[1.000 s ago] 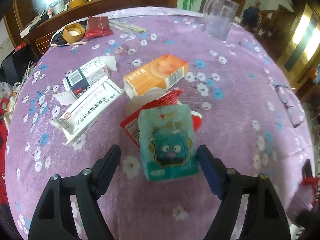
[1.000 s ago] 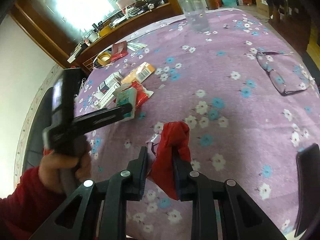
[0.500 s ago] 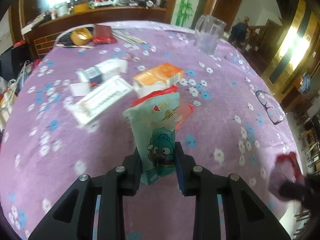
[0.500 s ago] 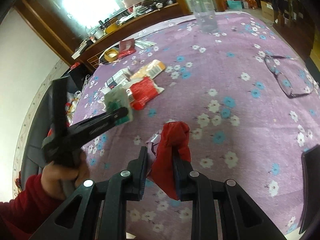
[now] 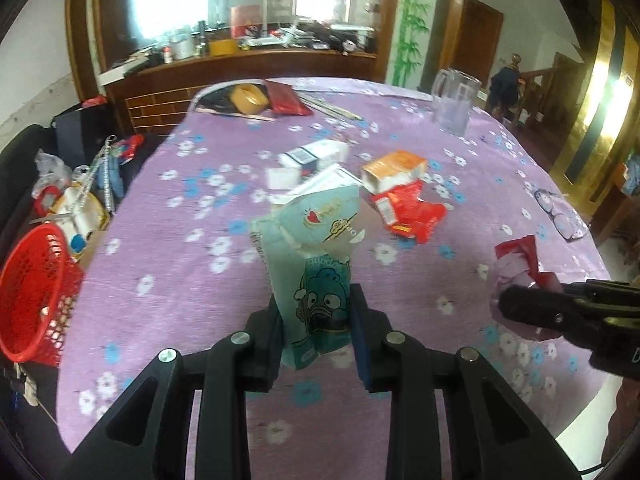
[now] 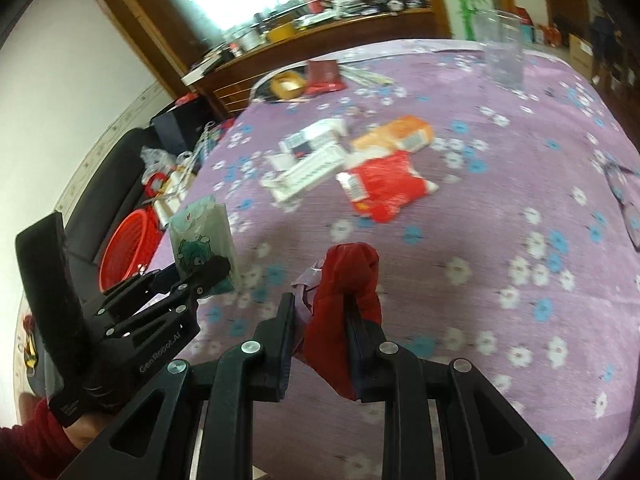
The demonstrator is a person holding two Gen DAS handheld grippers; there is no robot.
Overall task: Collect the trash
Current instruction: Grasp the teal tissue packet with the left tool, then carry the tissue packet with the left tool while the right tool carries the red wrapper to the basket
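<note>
"GenRobot.AI" on the left tool [image 6: 208, 276] (pouch lettering illegible)

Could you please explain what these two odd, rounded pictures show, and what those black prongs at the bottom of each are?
No robot here: a person carries a hand-held gripper in each hand, and a wide-angle camera on each looks along its two black fingers. One picture comes from the left gripper, clamped on a teal cartoon packet. The other comes from the right gripper, clamped on a crumpled red wrapper. Below is a table with a purple flowered cloth, bearing an orange box, white boxes, another red wrapper and a clear jug. A red basket sits beside the table.
</note>
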